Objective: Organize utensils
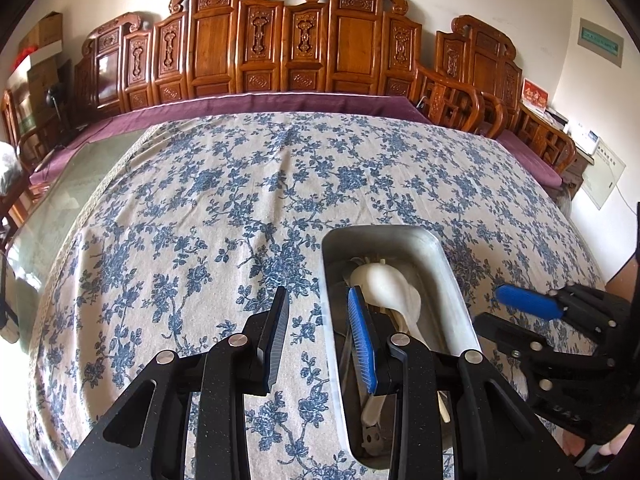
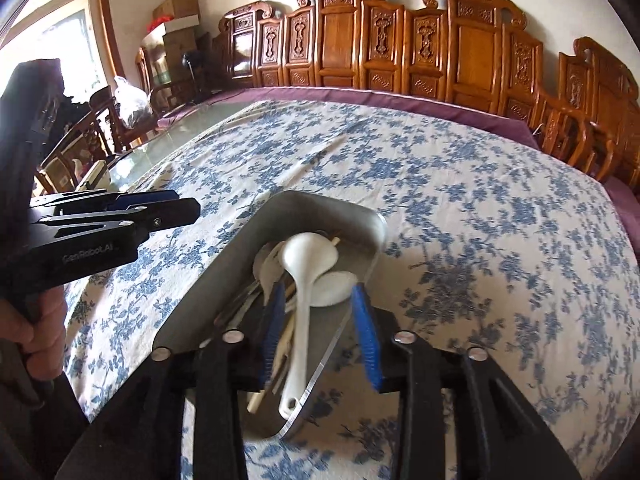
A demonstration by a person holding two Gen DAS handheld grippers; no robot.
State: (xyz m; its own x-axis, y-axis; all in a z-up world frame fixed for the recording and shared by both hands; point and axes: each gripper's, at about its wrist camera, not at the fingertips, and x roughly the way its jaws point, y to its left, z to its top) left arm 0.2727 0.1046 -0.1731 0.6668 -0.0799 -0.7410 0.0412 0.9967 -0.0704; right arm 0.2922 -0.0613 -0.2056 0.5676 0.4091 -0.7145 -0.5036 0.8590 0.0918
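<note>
Both tongs point down at a slant toward the surface [image 1: 240,184] with its blue flowered cloth. The left tongs [image 1: 320,336] straddle the left wall of the metal tray [image 1: 444,264]; the pads stand a little apart from it and grip nothing. The right tongs [image 2: 320,328] hang released over the tray's right rim, with nothing between them. Much bare cloth lies to the left of the tray and beyond it. The white spoon [image 2: 304,280] lies in the tray, along its length, bowl at the far end.
</note>
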